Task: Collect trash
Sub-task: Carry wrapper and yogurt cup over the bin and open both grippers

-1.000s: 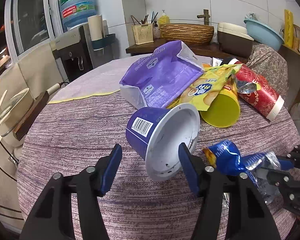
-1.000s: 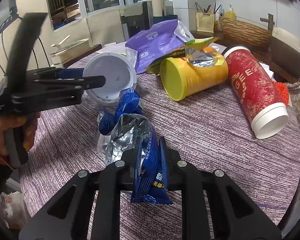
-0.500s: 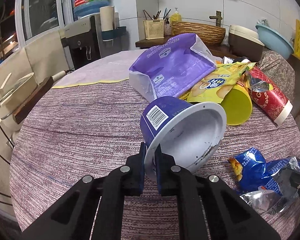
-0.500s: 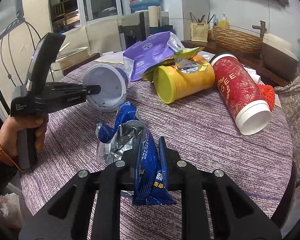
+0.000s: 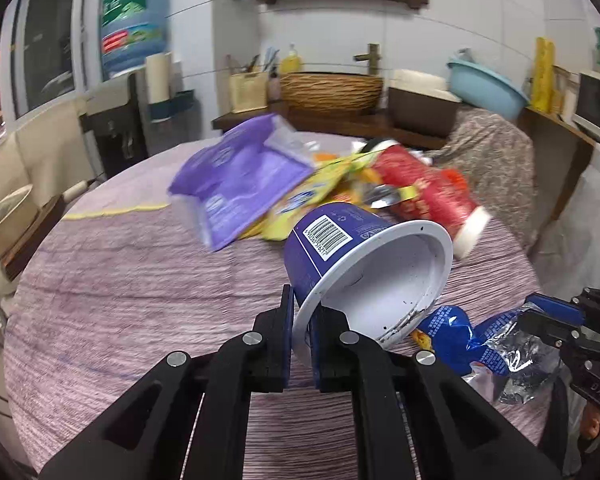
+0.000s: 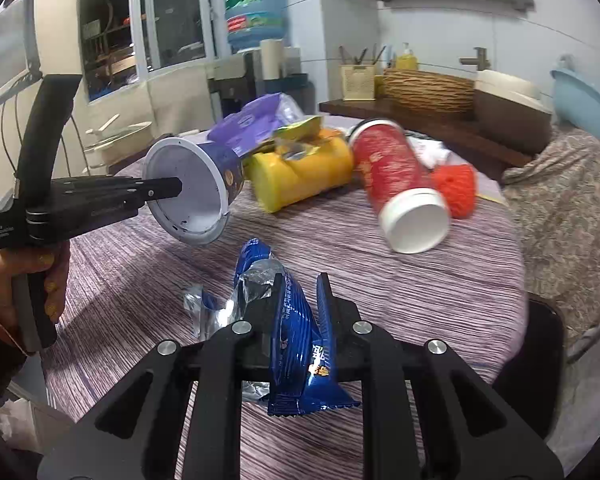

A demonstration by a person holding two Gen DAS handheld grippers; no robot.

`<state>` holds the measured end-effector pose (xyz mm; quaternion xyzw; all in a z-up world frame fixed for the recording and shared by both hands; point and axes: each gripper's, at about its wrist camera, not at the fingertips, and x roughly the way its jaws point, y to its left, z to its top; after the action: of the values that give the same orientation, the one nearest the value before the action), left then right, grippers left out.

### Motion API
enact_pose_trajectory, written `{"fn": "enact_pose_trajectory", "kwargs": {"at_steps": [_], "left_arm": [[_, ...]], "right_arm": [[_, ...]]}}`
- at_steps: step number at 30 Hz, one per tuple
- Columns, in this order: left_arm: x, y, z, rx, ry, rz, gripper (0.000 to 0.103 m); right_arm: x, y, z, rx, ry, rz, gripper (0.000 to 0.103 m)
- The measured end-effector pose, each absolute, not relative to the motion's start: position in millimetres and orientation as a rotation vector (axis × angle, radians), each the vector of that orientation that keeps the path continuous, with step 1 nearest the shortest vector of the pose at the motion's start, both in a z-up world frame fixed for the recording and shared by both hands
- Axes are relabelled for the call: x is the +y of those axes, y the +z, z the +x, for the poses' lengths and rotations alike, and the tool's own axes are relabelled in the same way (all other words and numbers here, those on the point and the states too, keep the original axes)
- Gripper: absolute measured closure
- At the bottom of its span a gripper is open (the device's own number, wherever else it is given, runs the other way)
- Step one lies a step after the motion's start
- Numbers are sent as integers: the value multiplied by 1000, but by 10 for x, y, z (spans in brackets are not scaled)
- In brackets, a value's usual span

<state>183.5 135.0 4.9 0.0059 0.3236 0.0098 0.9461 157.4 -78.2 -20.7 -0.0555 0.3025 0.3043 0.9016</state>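
Now airborne: blue cup (image 5: 340,240) in left gripper (image 5: 302,320); wrapper (image 6: 296,320) likewise.

Trash pile (image 5: 320,184) blocks ahead — left open.

Purple bag (image 5: 236,176) motion-blurred, print unreadable, red canister (image 5: 424,192) smeared
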Motion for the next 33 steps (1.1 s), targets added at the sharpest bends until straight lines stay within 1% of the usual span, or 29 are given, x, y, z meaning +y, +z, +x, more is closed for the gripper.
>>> {"fn": "enact_pose_trajectory", "kwargs": {"at_steps": [10,14,16,21,27,33], "left_arm": [[296,205,2080,621,-227,48,95],[-126,233,2189,611,-306,78,95],[-311,209,2273,634,-357,61,95],[-733,98,2446,675,-415,68,95],[-1170,-54,2596,729,-462,93,95],[-1593,-218,2752,798,-508,121,95]], "right_arm": [[-1888,-14,1633,572,383,-88,86],[-2331,-26,1746,572,270,-65,86],[-2533,-96,1836,581,205,-72,86],[-2899,-517,2139,672,100,-46,86],[-3209,-1220,2386,789,14,24,86],[-3331,-1627,2490,850,-11,65,86]]}}
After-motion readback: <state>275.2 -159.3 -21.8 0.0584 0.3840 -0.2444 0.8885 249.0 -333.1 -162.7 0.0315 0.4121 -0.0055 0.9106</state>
